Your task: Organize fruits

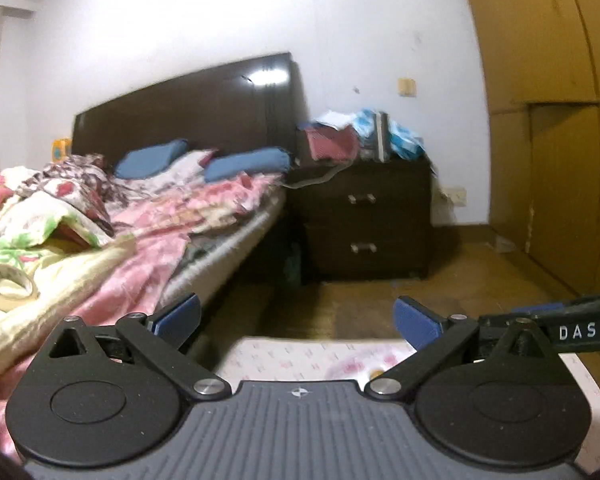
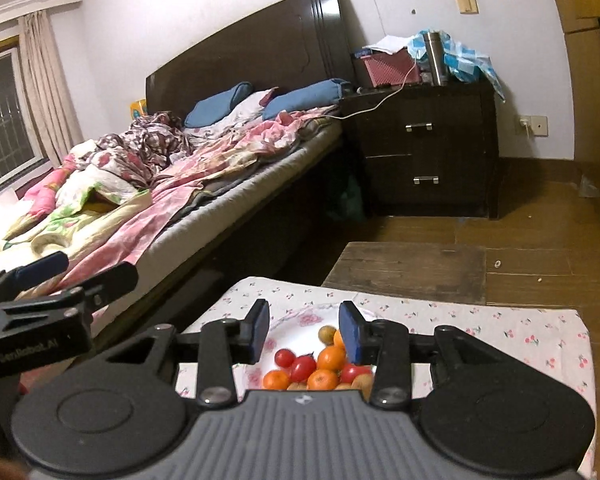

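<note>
Bed [image 2: 204, 168]: large, dark headboard, rumpled pink and floral bedding, two blue pillows; fills the left of both views. Only the right wrist view shows the window [image 2: 4, 120] and curtain at far left.

Nightstand [image 2: 428, 148]: dark, two drawers, far right of the bed, piled with a pink basket, papers and blue bags. The steel flask [image 2: 436, 58] on it is sharp in the right wrist view only; the left wrist view is blurred there.

Counter [image 2: 500, 328]: near, covered with a cherry-print cloth. The left wrist view shows only a strip of it.

Plate [image 2: 300, 336]: white, on the counter, seen clearly in the right wrist view alone.

Fruits [image 2: 320, 364]: oranges, red tomatoes and brown pieces heaped on the plate's near side.

Tape roll [image 1: 8, 286]: on the bedding, near left; left wrist view only.

Left claw [image 1: 296, 318]: spread wide, nothing between its pads, off to the left of the plate, over the counter's edge toward the bed.

Right claw [image 2: 304, 334]: partly open, gripping nothing; the fruits lie just below and near of its tips.
</note>
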Tool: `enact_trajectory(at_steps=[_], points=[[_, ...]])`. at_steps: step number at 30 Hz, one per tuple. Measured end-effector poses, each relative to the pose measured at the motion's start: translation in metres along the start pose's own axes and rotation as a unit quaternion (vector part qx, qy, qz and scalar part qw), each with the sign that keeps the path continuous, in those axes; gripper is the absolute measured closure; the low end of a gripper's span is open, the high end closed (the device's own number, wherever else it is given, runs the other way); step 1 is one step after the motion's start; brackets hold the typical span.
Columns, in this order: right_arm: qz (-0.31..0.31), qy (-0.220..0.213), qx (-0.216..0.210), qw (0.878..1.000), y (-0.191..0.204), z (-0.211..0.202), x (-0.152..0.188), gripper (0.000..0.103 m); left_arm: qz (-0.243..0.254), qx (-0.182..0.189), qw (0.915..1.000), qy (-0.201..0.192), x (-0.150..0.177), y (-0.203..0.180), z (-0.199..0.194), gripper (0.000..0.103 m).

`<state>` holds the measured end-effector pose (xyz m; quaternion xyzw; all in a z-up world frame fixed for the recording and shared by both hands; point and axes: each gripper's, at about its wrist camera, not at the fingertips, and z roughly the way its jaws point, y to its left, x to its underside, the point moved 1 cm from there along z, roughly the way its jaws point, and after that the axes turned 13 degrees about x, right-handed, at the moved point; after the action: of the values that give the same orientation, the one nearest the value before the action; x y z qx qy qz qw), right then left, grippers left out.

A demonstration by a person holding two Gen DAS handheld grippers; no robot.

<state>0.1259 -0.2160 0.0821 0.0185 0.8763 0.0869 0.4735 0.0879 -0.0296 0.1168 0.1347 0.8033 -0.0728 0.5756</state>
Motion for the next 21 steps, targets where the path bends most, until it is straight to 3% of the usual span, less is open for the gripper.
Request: enact_trajectory(at_steps=[3, 11, 16, 21], points=[[0.0, 0.003, 0.013, 1.0, 0.003, -0.018, 0.014, 0.048, -0.026, 0.037, 0.9987, 0.025, 0.012, 0.0, -0.008, 0.0], [0.015, 0.038, 0.036, 0.999, 0.005, -0.056, 0.059, 0.048, -0.022, 0.026, 0.994, 0.103, 0.048, -0.015, -0.017, 0.0], [0.006, 0.057, 0.051, 0.997, 0.012, -0.076, 0.083, 0.048, -0.05, 0.058, 0.9877, 0.137, 0.07, -0.019, -0.032, 0.0], [0.01, 0.081, 0.062, 0.995, 0.01, -0.09, 0.102, 0.048, -0.066, 0.064, 0.9832, 0.158, 0.082, -0.023, -0.042, 0.0]])
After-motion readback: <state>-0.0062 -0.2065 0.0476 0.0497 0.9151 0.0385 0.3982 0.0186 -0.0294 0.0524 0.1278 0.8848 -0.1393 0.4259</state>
